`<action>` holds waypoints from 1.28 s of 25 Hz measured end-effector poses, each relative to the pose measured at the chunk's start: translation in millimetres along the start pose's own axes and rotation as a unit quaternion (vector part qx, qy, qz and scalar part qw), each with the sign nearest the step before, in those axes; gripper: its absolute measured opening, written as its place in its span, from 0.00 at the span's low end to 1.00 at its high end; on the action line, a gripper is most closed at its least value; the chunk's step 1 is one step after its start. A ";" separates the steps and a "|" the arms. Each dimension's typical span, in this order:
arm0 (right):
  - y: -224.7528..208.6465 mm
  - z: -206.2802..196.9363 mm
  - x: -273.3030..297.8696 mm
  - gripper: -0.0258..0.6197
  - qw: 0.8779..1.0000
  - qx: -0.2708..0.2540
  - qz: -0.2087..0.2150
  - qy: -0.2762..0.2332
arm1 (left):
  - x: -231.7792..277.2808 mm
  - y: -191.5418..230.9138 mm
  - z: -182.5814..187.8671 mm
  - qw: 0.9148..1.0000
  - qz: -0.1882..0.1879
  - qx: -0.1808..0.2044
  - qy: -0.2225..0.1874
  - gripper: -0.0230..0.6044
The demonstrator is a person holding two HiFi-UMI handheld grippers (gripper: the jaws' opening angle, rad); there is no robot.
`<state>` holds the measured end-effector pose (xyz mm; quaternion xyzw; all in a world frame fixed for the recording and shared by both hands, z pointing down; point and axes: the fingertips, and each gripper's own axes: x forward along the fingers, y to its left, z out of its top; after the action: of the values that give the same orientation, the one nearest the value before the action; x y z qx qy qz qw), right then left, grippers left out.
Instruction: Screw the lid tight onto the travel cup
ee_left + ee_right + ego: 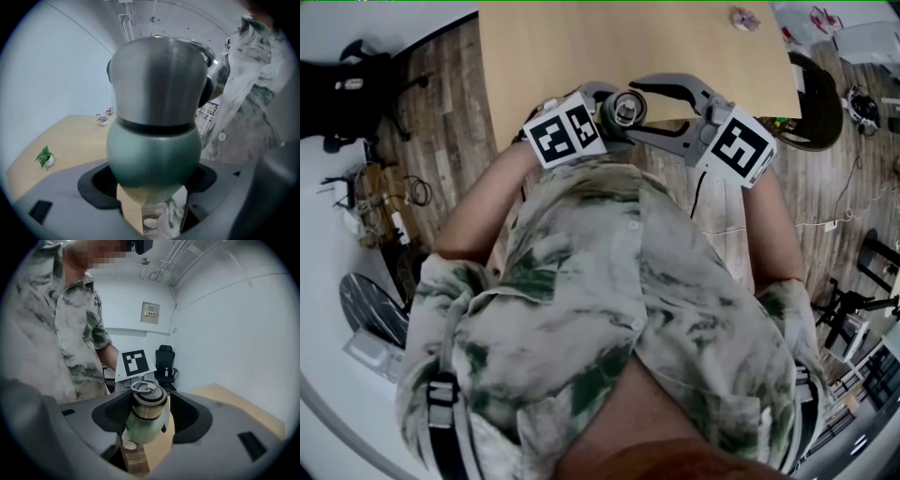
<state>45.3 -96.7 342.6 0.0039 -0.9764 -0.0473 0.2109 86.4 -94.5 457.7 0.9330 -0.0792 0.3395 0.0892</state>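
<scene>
Top centre of the head view: one travel cup, up in the air at the lower edge of the one wooden table, between two grippers (one marker cube on each). Left gripper is clamped on the green body. Right gripper has its jaws apart round the one steel lid, with a slim gap at the right pad. One ring on top of the lid.

The travel cup, green below its steel lid, sits clamped in the jaws of the left gripper; tan table, small plant behind
</scene>
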 end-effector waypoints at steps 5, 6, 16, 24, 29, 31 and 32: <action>2.8 -0.7 0.0 0.42 1.000 0.005 0.012 -0.005 | 1.5 -2.1 0.3 1.000 -0.010 0.005 0.001 0.65; 2.2 -1.0 -0.2 0.42 1.000 0.007 0.007 -0.006 | 1.5 -1.5 0.4 1.000 -0.007 0.003 0.001 0.65; -13.6 -7.3 8.1 0.42 0.993 0.056 -0.103 -0.002 | 1.0 19.6 -6.6 0.997 0.060 -0.050 0.004 0.65; -20.1 -7.7 14.0 0.42 0.978 0.100 -0.182 -0.011 | -0.9 28.0 -11.0 0.993 0.090 -0.078 0.000 0.65; -12.3 -1.8 11.3 0.47 0.988 0.096 -0.116 -0.032 | -4.3 22.2 -9.1 0.996 0.064 -0.059 -0.007 0.65; -11.8 1.0 6.6 0.46 0.992 0.081 -0.092 -0.034 | -5.5 19.3 -6.6 0.998 0.053 -0.045 -0.009 0.65; -11.3 1.8 4.2 0.46 0.994 0.073 -0.080 -0.033 | -5.5 17.2 -5.9 0.998 0.046 -0.039 -0.009 0.65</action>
<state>40.6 -107.8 341.6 0.0958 -0.9801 0.0070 0.1737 75.0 -109.5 460.5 0.9272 -0.1360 0.3318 0.1088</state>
